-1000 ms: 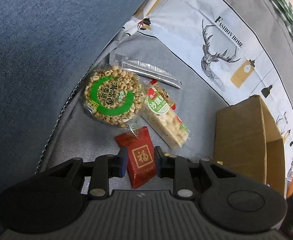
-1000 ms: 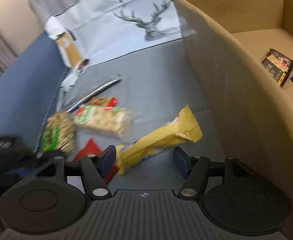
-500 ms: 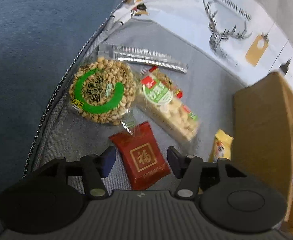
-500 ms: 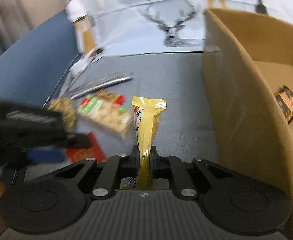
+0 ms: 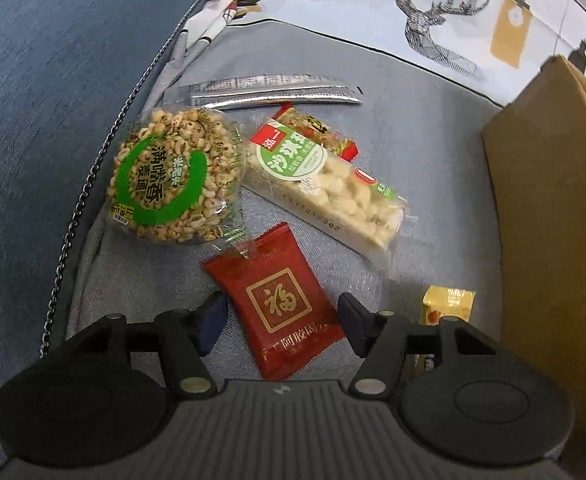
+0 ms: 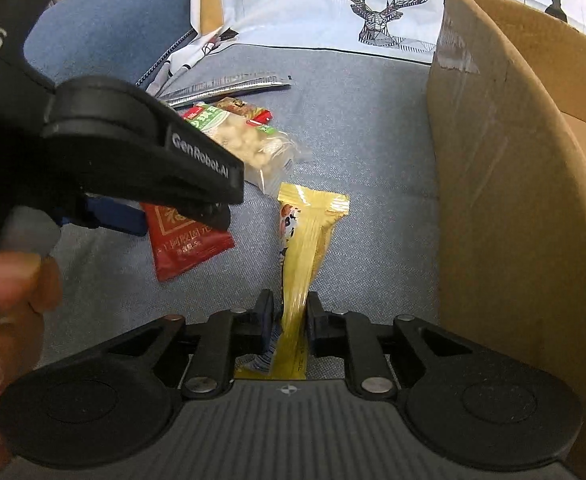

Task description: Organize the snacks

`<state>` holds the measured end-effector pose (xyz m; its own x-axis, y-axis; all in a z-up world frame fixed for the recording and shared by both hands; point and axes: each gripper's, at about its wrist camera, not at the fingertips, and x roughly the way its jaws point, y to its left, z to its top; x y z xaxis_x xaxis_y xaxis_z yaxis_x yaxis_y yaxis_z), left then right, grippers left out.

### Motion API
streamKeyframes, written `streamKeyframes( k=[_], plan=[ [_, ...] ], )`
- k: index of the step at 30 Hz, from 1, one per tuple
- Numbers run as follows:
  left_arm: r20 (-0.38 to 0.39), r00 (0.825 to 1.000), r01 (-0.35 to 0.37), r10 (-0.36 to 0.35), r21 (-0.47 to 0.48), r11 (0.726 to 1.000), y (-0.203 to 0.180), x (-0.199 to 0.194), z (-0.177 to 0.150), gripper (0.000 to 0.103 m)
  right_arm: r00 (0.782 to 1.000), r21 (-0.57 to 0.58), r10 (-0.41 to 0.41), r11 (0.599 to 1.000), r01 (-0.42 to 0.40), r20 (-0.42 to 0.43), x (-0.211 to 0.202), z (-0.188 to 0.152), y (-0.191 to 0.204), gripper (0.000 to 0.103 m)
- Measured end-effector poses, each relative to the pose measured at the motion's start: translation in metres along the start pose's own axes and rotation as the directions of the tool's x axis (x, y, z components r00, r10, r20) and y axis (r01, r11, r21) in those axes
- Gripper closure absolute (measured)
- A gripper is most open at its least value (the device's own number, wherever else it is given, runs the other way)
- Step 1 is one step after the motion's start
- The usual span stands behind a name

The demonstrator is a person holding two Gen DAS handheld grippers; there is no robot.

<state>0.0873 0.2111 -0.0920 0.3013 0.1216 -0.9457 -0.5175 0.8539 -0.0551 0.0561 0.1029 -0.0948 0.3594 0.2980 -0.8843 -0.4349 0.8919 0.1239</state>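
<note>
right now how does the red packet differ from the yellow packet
The red packet lies flat on the grey cloth; the yellow packet is pinched at one end.
The left claw is opening around the red packet, pads clear of it; the right claw presses on the yellow packet, though its jaws are easing open.
The red packet is squarish, the yellow one long and narrow.
Both are sealed snacks outside the cardboard box.

Two wrist cameras look steeply down, close over a grey cushion [image 5: 433, 120] — the left from beside the snacks, the right nearer the cardboard box [image 6: 505, 184]. Both views share the red packet [image 5: 277, 300] and the deer-print cloth [image 6: 373, 8].
</note>
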Motion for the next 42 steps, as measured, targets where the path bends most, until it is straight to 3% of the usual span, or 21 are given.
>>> streamKeyframes(
  k=[6, 9, 12, 18, 22, 27, 37, 42],
  plan=[
    [0.007, 1.0, -0.015, 0.015, 0.04, 0.999, -0.002, -0.002, -0.003, 0.047, 1.0, 0.0, -0.01, 1.0, 0.01, 0.009, -0.003, -0.003, 0.003, 0.09],
    [0.015, 1.0, -0.011, 0.01, 0.048, 0.999, 0.0, -0.004, -0.004, 0.061, 1.0, 0.002, -0.011, 1.0, 0.011, 0.01, -0.002, -0.003, 0.006, 0.091],
    [0.016, 1.0, 0.011, -0.012, 0.035, 0.999, 0.007, -0.008, -0.004, 0.065, 1.0, 0.01, -0.011, 1.0, 0.01, 0.01, -0.004, -0.003, 0.007, 0.091],
    [0.008, 1.0, 0.03, -0.031, 0.012, 0.999, 0.018, -0.01, -0.007, 0.065, 1.0, 0.005, 0.007, 1.0, -0.007, -0.004, -0.001, -0.003, 0.007, 0.09],
    [0.016, 0.999, 0.047, -0.047, -0.012, 0.999, 0.021, -0.011, -0.005, 0.051, 1.0, 0.007, 0.007, 1.0, -0.007, -0.002, -0.001, -0.004, 0.006, 0.09],
    [0.002, 0.999, 0.043, -0.043, 0.006, 0.999, 0.016, -0.008, -0.006, 0.045, 1.0, 0.006, 0.015, 1.0, -0.015, -0.004, 0.0, -0.004, 0.006, 0.087],
    [0.021, 0.999, -0.028, 0.026, 0.134, 0.991, -0.001, -0.002, -0.011, 0.044, 1.0, -0.017, 0.018, 1.0, -0.018, -0.007, 0.001, -0.005, 0.006, 0.086],
    [0.035, 0.999, -0.038, 0.033, 0.166, 0.985, -0.004, -0.005, -0.015, 0.053, 1.0, -0.028, 0.016, 0.999, -0.017, -0.004, 0.0, -0.005, 0.008, 0.086]
  ],
)
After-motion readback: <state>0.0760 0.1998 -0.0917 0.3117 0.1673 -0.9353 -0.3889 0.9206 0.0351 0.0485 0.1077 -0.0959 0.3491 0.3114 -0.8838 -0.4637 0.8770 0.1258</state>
